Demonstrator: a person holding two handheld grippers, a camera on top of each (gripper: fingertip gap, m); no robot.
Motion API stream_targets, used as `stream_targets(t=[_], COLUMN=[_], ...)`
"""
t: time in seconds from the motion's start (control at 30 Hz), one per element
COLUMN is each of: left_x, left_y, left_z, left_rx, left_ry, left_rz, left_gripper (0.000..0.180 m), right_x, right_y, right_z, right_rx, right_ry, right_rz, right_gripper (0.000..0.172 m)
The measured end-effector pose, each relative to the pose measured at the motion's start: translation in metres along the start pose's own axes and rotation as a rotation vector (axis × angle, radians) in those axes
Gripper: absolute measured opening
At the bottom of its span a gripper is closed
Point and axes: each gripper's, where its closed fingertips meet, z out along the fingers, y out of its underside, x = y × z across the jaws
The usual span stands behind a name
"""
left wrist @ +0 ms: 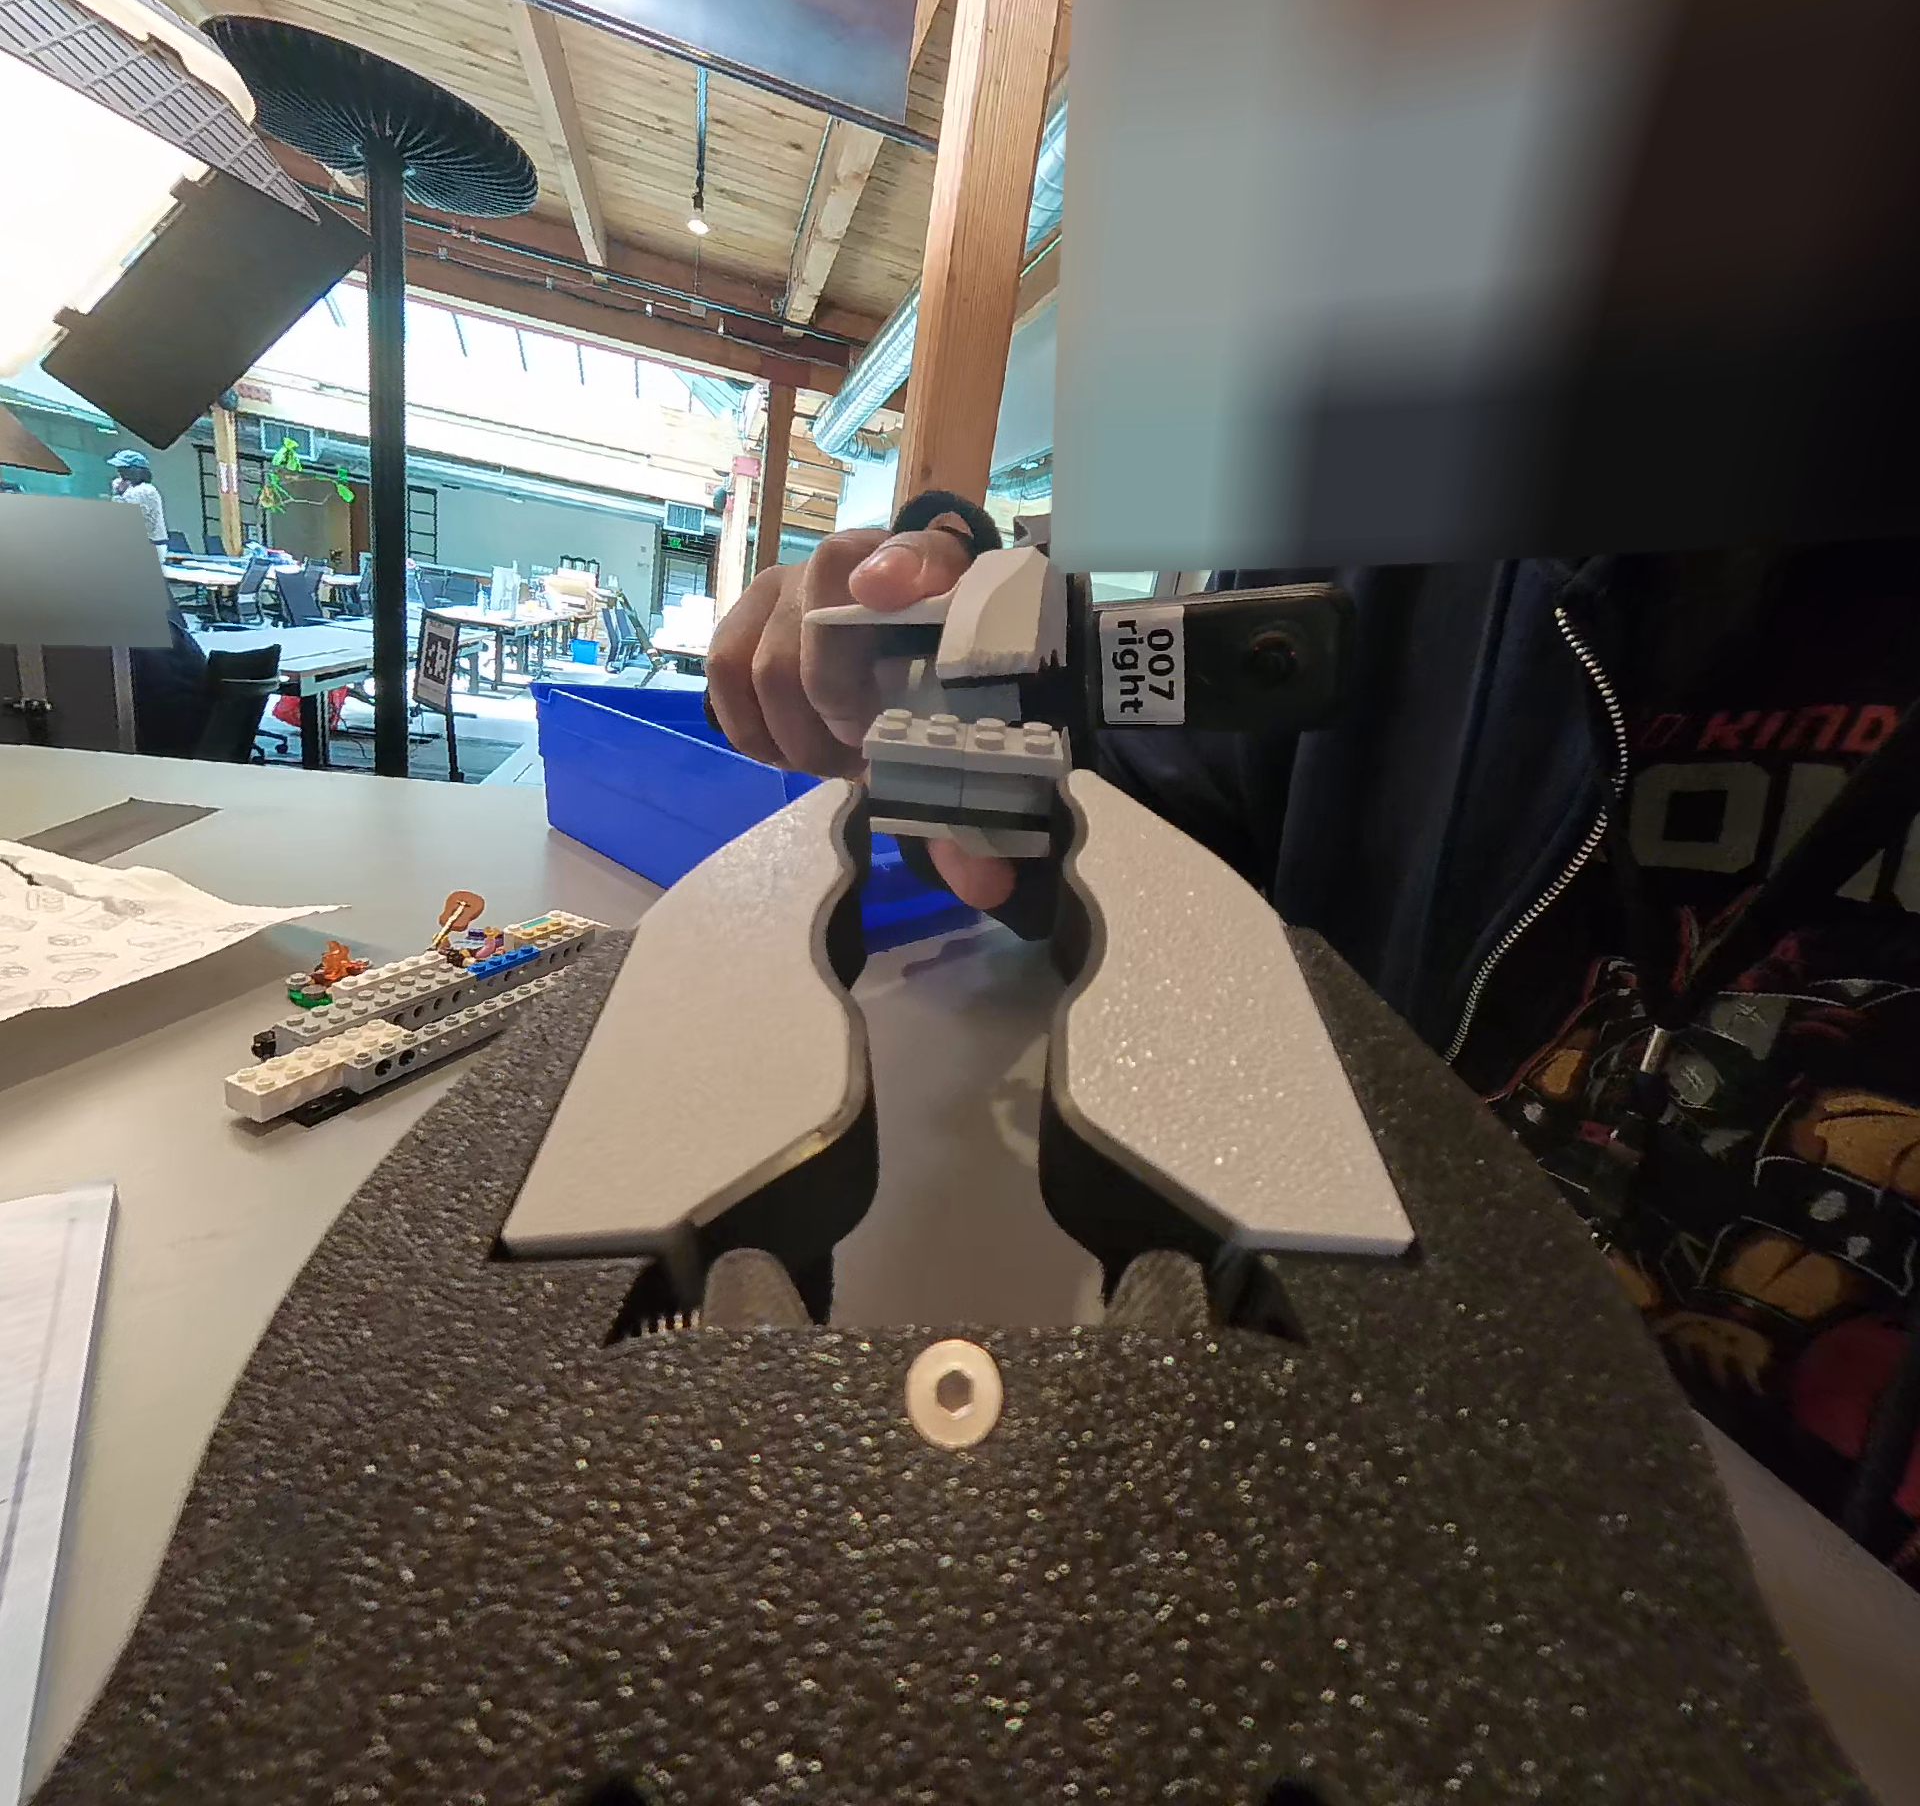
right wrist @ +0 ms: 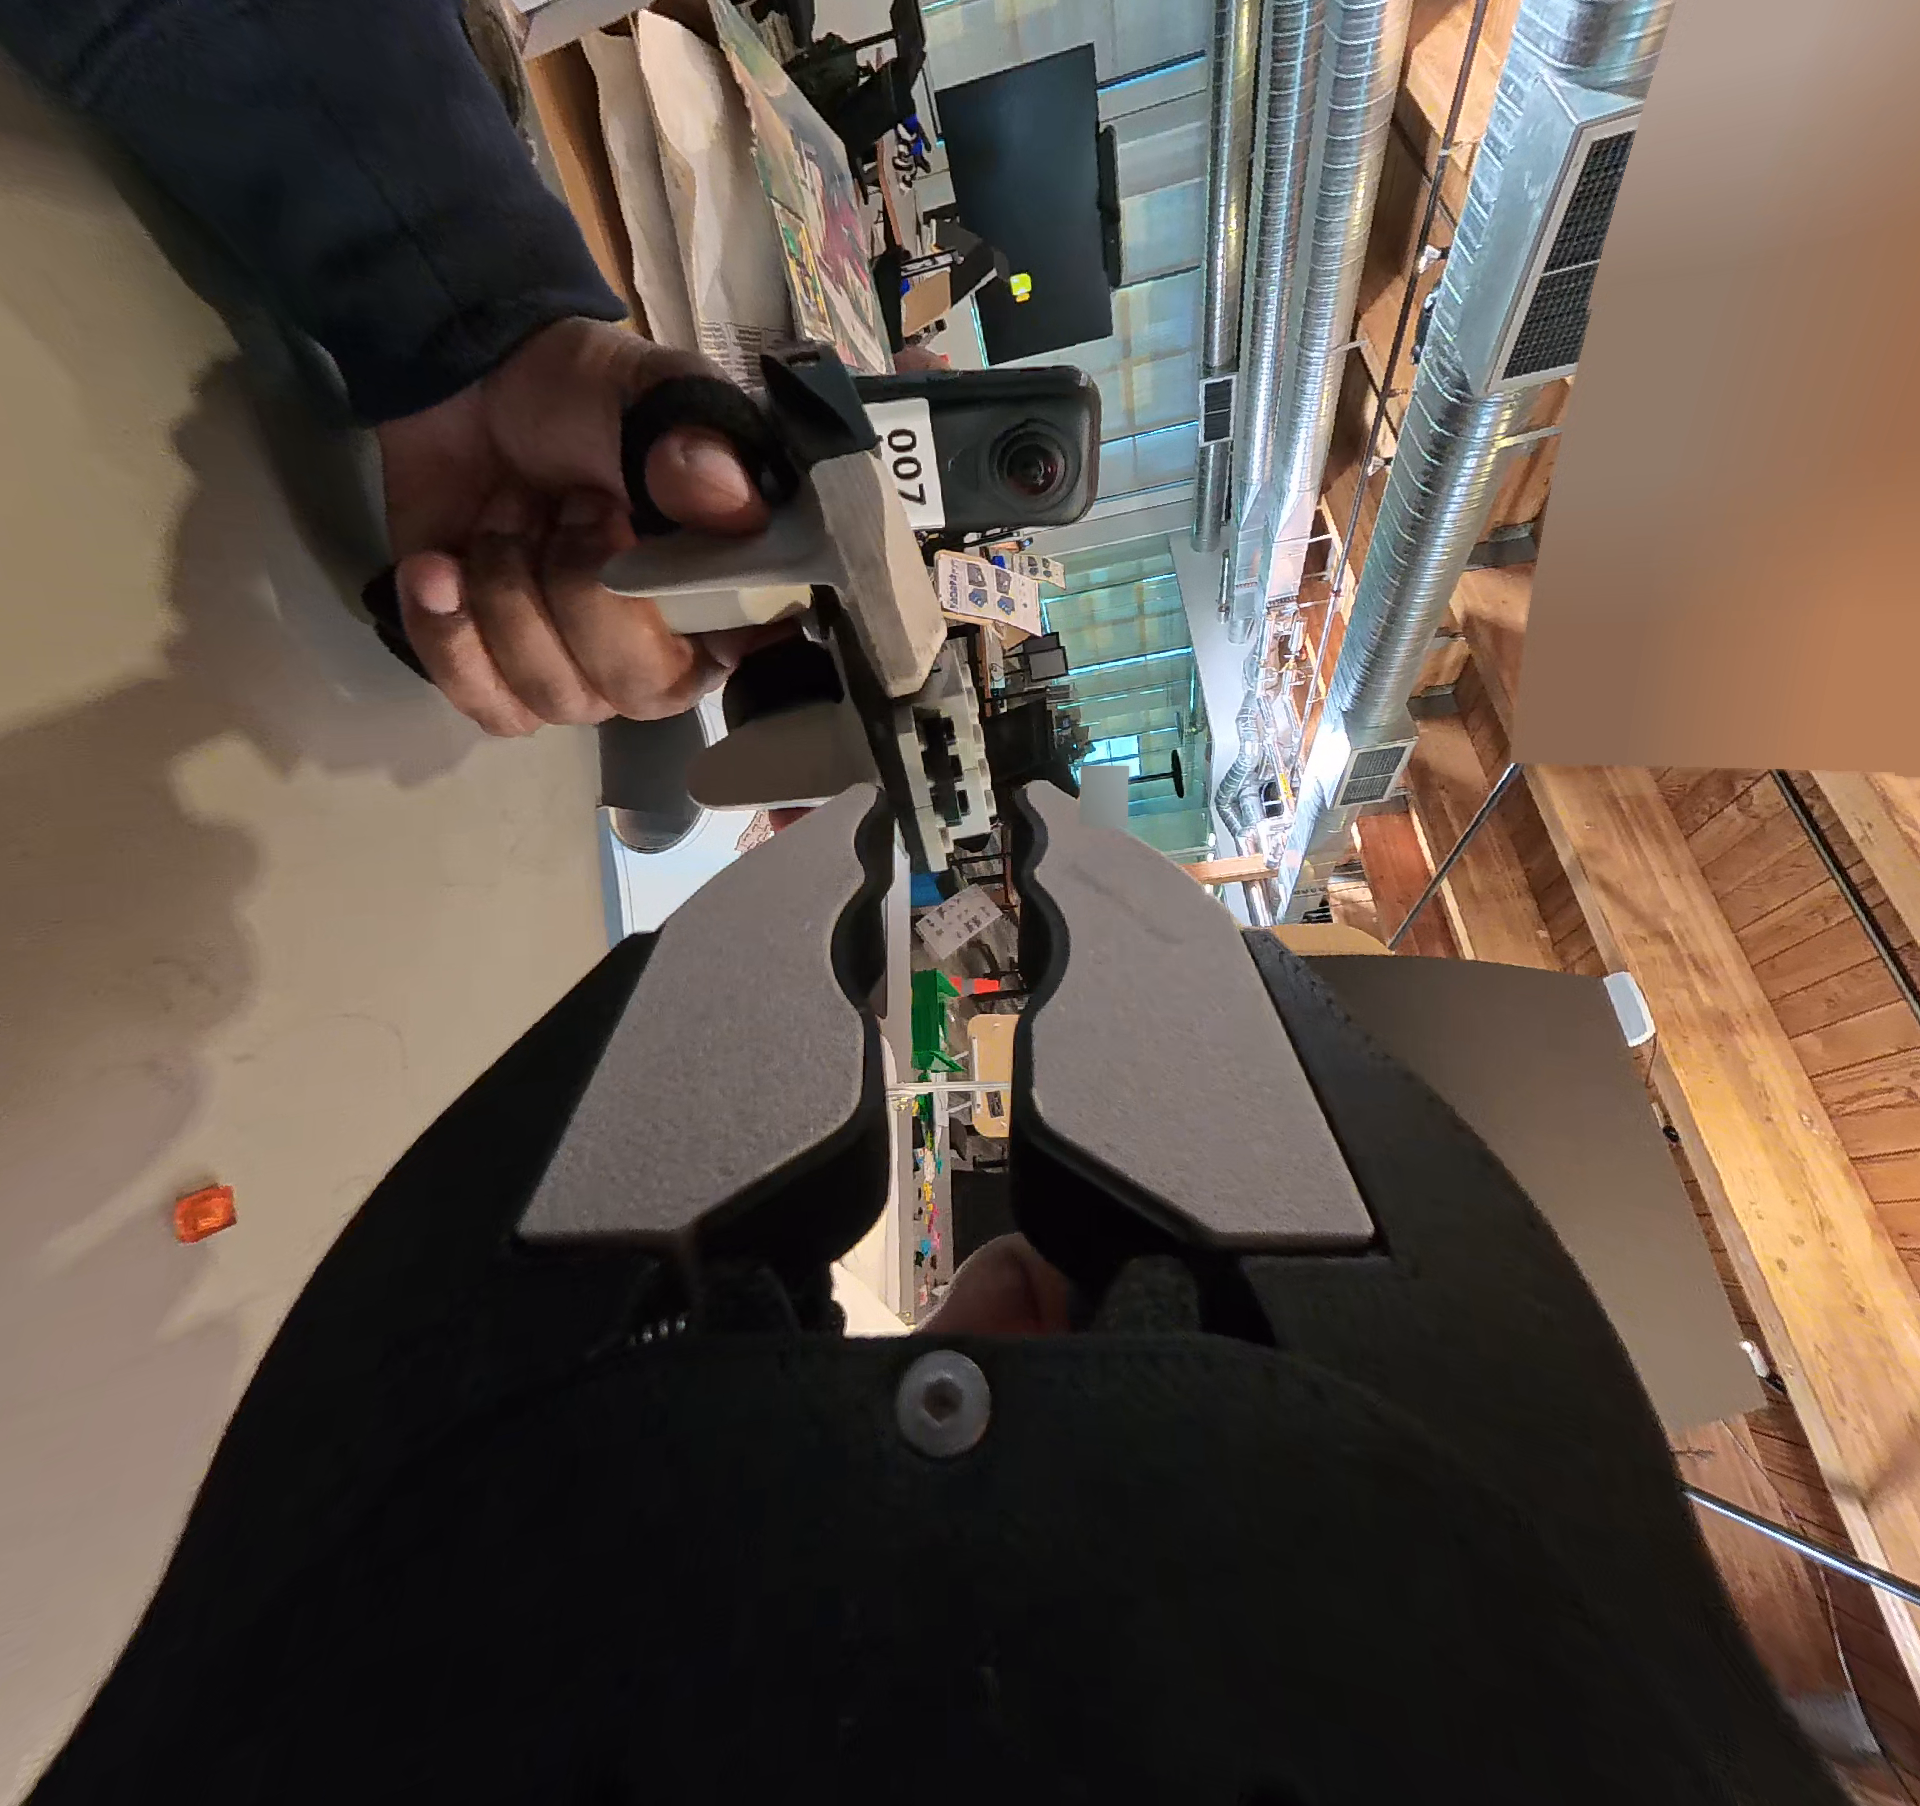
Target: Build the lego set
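Bin (left wrist: 644,769) behind brick stack (left wrist: 966,780) — jaws closed.

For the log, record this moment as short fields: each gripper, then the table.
Left gripper: shut on a grey brick stack, pads on both its sides, held above the table.
Right gripper: fingertips either side of the same stack; contact unclear.
Table: long white brick build, printed sheet, blue bin, small orange piece.
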Motion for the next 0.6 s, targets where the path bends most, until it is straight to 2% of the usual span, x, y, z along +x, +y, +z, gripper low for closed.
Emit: stream_targets(t=[0.17, 0.27, 0.6], left_x=[-0.0002, -0.0003, -0.003], left_y=[0.0019, 0.001, 0.0014], left_z=[0.0017, 0.0023, 0.003], left_rx=[-0.008, 0.0, 0.009], left_ry=[0.003, 0.003, -0.005], left_rz=[-0.011, -0.014, -0.038], left_gripper=[0.033, 0.033, 0.033], right_x=[-0.0044, -0.0043, -0.0044], right_y=[-0.0008, -0.0022, 0.0008], right_z=[0.0012, 0.0015, 0.0018], right_rx=[-0.002, 0.005, -0.005], right_ry=[-0.021, -0.013, -0.037], right_rz=[-0.01, -0.015, -0.011], right_gripper=[0.02, 0.013, 0.012])
